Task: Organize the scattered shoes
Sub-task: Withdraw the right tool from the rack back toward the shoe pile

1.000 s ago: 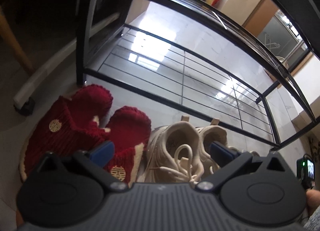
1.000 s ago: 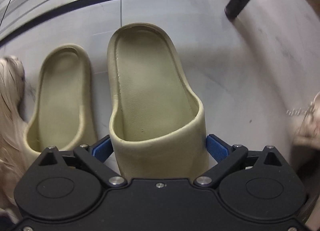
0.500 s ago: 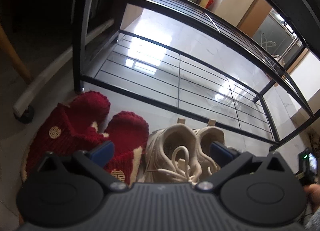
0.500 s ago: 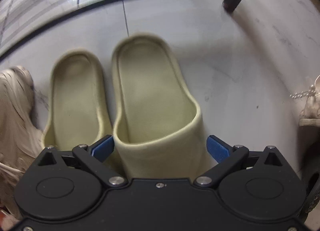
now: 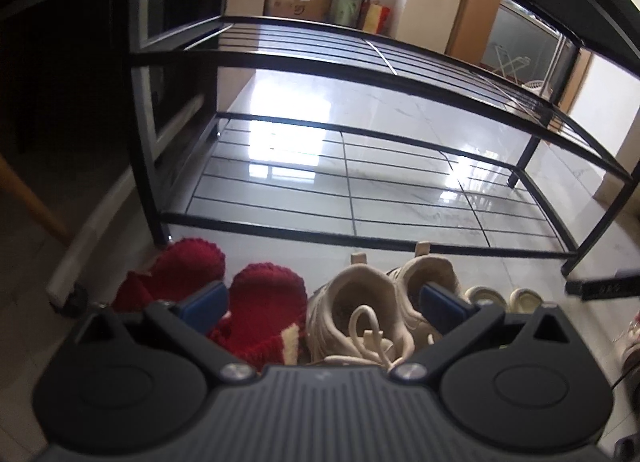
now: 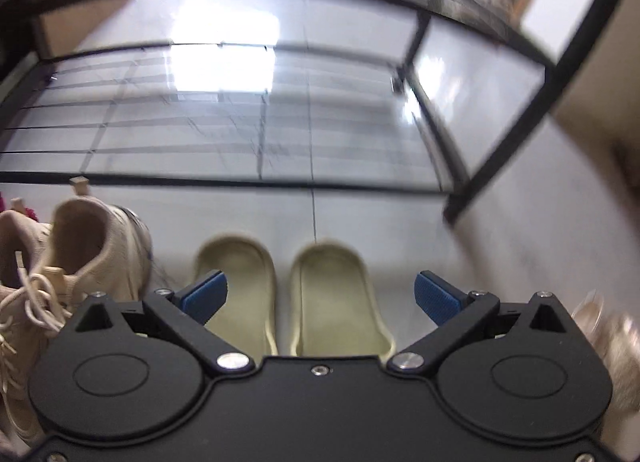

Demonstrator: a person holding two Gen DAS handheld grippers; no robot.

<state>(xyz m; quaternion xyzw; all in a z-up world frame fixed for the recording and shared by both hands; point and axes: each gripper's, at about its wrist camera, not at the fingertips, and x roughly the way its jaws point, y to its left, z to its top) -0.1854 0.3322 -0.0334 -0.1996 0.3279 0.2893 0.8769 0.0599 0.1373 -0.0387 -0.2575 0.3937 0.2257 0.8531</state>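
Shoes sit in a row on the floor just in front of the rack (image 5: 360, 234), whose shelves I see bare. From largest to smallest: the sneakers (image 5: 372, 302) stand paired in the middle, the red slippers (image 5: 224, 290) beside them on one side, the slides (image 6: 288, 294) on the other, toes toward the rack. One more pale shoe (image 6: 616, 346) lies off to the right, blurred, and I judge it not yet lined up. My right gripper (image 6: 322, 296) has just been opening and now stands spread wide with nothing pinched; the slides lie below it, apart from the pads. My left gripper (image 5: 322, 300) is spread too, hovering over the slippers and sneakers, gripping neither. The risks I see: the right view is smeared, so a fast swing toward that stray shoe could clip the rack leg (image 6: 468, 186) or nudge the slides out of line. A low left finger could snag the laces (image 5: 370, 336) and drag a sneaker askew.
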